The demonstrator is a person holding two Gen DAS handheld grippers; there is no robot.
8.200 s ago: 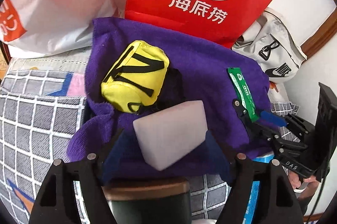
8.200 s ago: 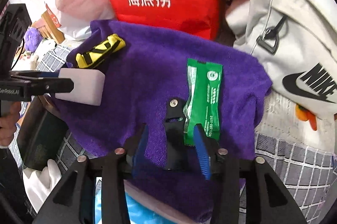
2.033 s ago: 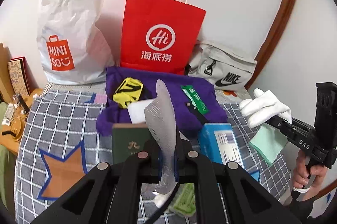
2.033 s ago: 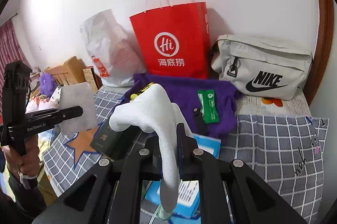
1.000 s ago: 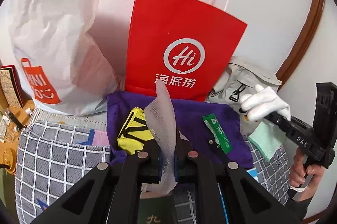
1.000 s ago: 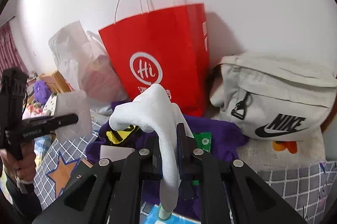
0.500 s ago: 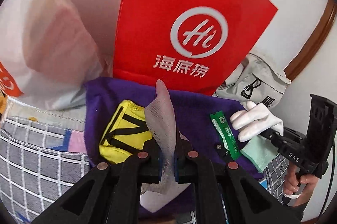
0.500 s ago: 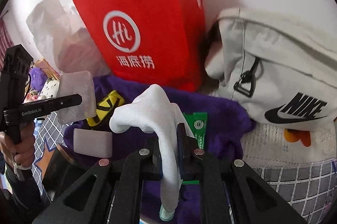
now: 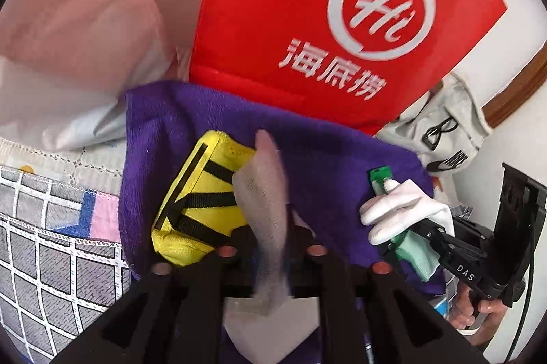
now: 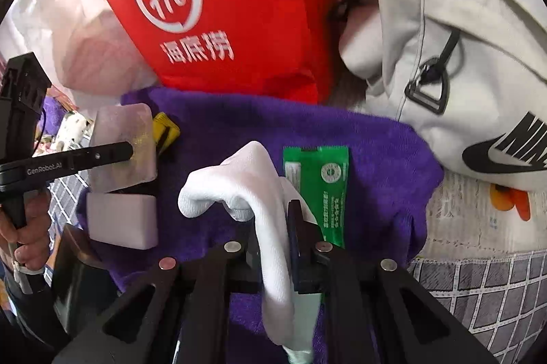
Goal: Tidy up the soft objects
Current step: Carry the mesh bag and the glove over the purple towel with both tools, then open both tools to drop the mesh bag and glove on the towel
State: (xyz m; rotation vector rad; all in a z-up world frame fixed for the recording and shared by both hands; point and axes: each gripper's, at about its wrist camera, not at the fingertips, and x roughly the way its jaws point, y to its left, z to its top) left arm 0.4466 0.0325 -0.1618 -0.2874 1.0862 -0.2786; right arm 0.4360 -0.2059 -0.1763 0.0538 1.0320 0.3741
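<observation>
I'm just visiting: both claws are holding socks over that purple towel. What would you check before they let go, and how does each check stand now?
1. White sock clamped in right gripper: ok, jaws shut on it.
2. Grey mesh sock between the fingers of the left gripper: ok, though the jaws are opening.
3. Purple towel lies below both: ok.
4. Bare towel to land on: not ok; yellow pouch, green packet and white sponge lie close.
5. Grippers apart from each other: ok.
6. Height above the towel: cannot tell.
</observation>
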